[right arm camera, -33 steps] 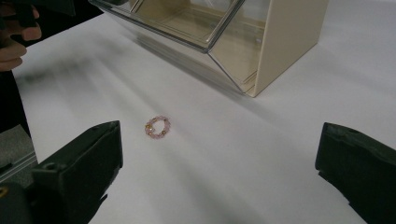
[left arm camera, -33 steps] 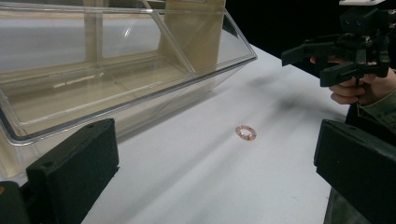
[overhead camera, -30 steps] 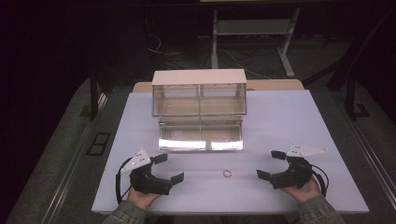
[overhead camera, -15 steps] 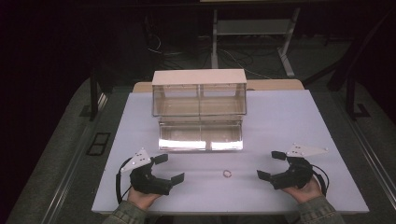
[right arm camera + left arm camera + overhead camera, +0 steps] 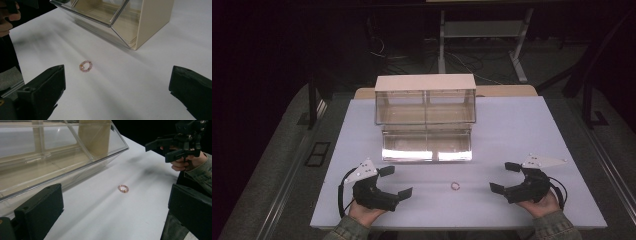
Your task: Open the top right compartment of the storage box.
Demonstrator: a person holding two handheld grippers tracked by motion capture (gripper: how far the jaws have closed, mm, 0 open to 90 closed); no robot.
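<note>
Nearest the person, both hands rest at the front edge of the white counter, each holding a pair of tongs. On the left, the left tongs are spread wide, holding nothing, their black jaws aimed inward toward the middle of the counter. Over on the right, the right tongs are likewise wide and empty, turned inward to face the others.

Between the two, slightly nearer the right pair, a small beaded ring lies flat on the counter, touching neither. From the right gripper view the ring looks pinkish with perhaps a couple of amber beads, though it is too small to be sure. In the left gripper view it sits out ahead between the jaws, with the right tongs beyond it.

Farther back stands a clear plastic bin with a pale top, a sloped front and a centre divider, well apart from the ring.
</note>
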